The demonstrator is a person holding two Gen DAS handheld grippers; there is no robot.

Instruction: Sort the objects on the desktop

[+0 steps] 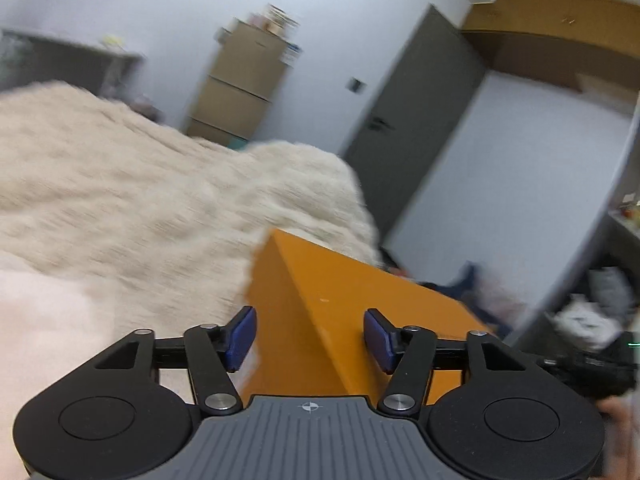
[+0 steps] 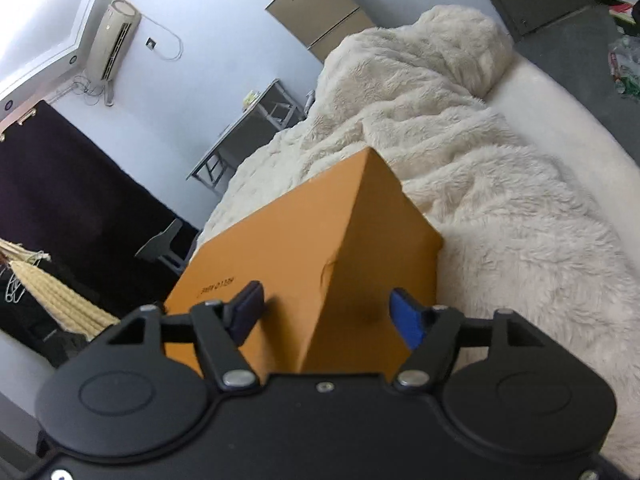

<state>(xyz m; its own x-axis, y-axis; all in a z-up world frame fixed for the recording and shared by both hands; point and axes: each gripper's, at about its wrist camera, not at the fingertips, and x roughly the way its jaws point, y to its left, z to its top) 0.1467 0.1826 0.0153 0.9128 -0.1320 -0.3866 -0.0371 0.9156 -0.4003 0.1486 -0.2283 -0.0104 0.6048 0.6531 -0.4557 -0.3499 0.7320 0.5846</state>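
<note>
Showing as matt orange cardboard, smooth-faced: the box (image 2: 320, 248). Lying shaggy and cream, a plush fleece blanket (image 2: 500, 184). Looking like matt black plastic with steel rivets and blue rubbery pads (image 2: 406, 320): both tools.

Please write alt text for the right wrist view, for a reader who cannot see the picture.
The right gripper holds its blue-padded fingers open on either side of an orange cardboard box, astride its near corner. Behind the box lies a fluffy cream blanket on a bed, with an air conditioner on the far wall.
</note>
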